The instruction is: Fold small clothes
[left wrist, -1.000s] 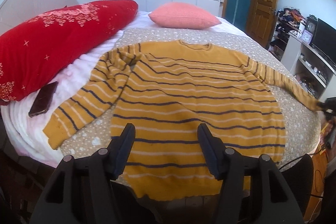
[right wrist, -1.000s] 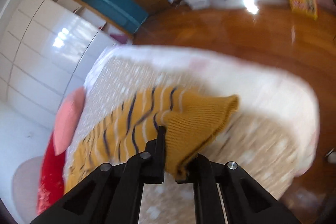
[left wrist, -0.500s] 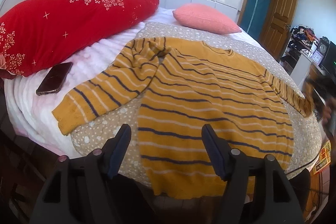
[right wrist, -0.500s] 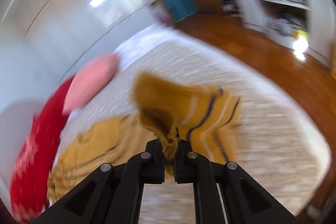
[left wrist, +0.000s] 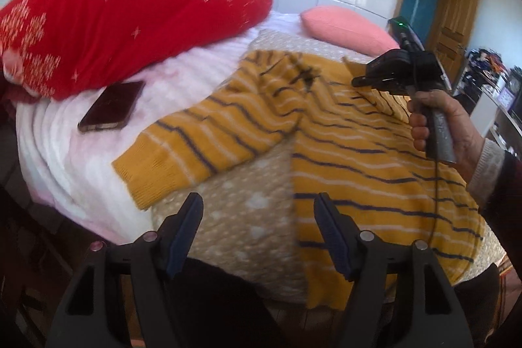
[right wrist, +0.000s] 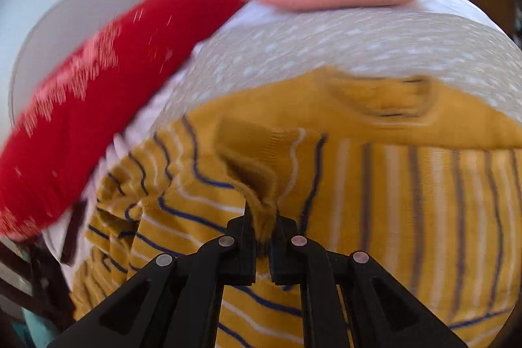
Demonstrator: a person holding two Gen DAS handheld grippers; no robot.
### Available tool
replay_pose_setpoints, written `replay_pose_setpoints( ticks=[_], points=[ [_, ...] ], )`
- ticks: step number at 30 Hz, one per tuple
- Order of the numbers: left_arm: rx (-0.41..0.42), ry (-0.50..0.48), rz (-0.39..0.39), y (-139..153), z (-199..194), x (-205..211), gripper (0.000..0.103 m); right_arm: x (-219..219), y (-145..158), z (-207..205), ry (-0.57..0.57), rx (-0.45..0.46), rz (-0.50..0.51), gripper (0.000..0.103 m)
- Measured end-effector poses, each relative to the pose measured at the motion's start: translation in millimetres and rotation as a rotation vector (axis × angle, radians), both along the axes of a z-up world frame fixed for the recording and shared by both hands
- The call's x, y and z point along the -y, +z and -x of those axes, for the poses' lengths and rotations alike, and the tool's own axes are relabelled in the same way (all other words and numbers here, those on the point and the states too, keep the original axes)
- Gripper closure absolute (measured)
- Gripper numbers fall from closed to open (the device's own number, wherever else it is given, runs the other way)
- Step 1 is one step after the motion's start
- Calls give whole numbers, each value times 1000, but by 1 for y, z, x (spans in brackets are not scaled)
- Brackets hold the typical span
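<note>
We see the mustard knit sweater (left wrist: 365,152) spread flat on the bed's beige dotted cover (left wrist: 248,211), its navy and white stripes running across the chest. Its 1 sleeve on the left side (left wrist: 208,139) lies bent outward, the ribbed cuff reaching the fluffy pink-white blanket (left wrist: 65,152). A dark phone (left wrist: 112,106) rests on that blanket, just below the big red pillow (left wrist: 114,22) with pale star print. A smooth, oval coral cushion (left wrist: 345,28) sits at the far end of the bed.

Our left gripper (left wrist: 257,227) hovers above the near edge of the bed with its 2 fingers spread wide, nothing between them; the sweater's hem hangs over the edge beside the right finger.

Our right gripper (right wrist: 262,234) has its fingers pinched tight on the cuff of the other sleeve (right wrist: 261,172), which is lifted and carried over the sweater's chest, below the neckline (right wrist: 381,97). From the left wrist view, the right hand (left wrist: 437,119) grasps that tool's handle above the garment. There are no containers in sight.
</note>
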State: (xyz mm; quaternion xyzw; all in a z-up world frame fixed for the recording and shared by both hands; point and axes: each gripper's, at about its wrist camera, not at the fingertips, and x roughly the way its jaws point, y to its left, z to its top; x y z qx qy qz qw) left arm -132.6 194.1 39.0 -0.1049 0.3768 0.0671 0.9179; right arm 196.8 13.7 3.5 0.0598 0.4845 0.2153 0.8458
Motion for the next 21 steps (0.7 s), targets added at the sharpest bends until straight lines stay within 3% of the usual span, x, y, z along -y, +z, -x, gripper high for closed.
replay_pose_setpoints(
  ticks=[1, 2, 4, 5, 9, 13, 17, 21],
  points=[
    [-7, 7, 11, -3, 0, -4, 33, -11, -3, -2, 12, -3, 22, 88],
    [-16, 18, 28, -6, -1, -9, 33, -17, -8, -2, 20, -6, 36, 76],
    [-25, 30, 48, -10, -1, -14, 33, -24, -9, 1, 48, -9, 4, 54],
    [-30, 37, 60, -12, -2, -16, 33, -26, -6, 4, 68, -9, -20, 48],
    [-33, 52, 94, -16, -5, -20, 31, -26, 8, 19, 132, -7, -68, 48],
    [-39, 90, 114, -19, -10, -27, 29, -14, 18, 40, 126, 29, -24, 48],
    [-19, 177, 140, -19, -11, -52, 27, 7, 21, 63, 121, 32, -10, 48],
    [-5, 302, 232, -24, -9, -94, 26, 24, 20, 90, 134, 42, 7, 48]
  ],
)
